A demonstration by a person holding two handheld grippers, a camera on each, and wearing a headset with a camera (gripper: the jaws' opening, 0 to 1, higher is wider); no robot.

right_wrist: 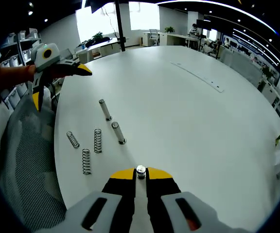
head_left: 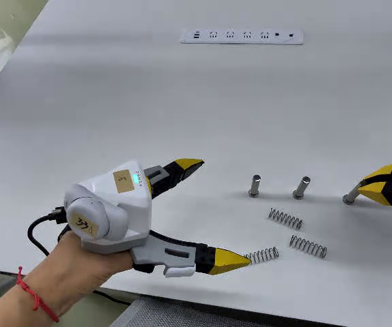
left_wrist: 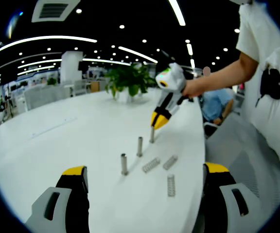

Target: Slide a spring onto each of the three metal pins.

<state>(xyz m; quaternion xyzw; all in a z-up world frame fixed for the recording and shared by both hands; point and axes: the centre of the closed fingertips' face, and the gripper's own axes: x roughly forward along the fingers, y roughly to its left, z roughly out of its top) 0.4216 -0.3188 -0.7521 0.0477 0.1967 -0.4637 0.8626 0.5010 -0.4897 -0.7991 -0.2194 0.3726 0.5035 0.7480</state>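
Nothing could be read for certain. The left gripper (head_left: 220,211), at the lower left of the head view, carried two tan stickers (head_left: 123,180) with handwriting too small to make out.

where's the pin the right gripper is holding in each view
Head view: the held pin is at the far right, leaning between the yellow tips of the right gripper.
Left gripper view: just above centre, under the other gripper's yellow tips.
Right gripper view: bottom centre, clamped between the jaws, seen end on.
Shared landmark: the free pin standing nearest it, also in the left gripper view and the right gripper view.
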